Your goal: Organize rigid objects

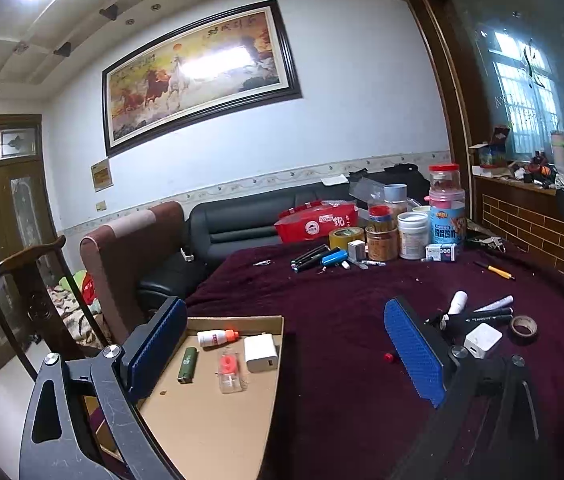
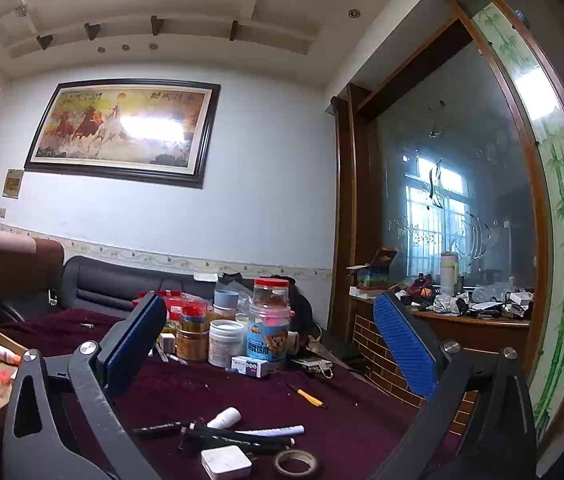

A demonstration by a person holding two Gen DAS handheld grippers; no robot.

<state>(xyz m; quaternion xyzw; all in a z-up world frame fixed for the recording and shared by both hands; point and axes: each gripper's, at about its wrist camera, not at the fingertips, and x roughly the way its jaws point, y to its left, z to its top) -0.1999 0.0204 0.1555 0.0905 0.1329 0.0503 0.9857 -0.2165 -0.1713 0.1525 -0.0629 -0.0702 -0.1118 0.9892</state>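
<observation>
Between the blue pads of my left tool (image 1: 282,344) nothing is gripped: its fingers stand spread wide, and it hangs above the near edge of the cardboard tray (image 1: 209,420) and the dark red cloth of the surface (image 1: 342,288). I judge it sits there because the tray is the collecting place. Four small things already lie in it: a white bottle with an orange cap (image 1: 217,337), a green lighter (image 1: 188,365), a clear packet with an orange piece (image 1: 229,372), and a white charger (image 1: 261,353) against the tray's right edge.

My right tool (image 2: 269,344) is likewise released and empty, raised over the loose pile still to be sorted. Just below it lie a white adapter (image 2: 225,462), a roll of tape (image 2: 296,463), several black pens (image 2: 237,436) and a small white tube (image 2: 224,418), all close together. These lie low in its view, under the fingers rather than between them, so I judge it must tip down to reach any of them.

Farther out a yellow-handled blade (image 2: 308,395) lies alone, and jars and tubs (image 2: 225,340) crowd the far side of the surface.
</observation>
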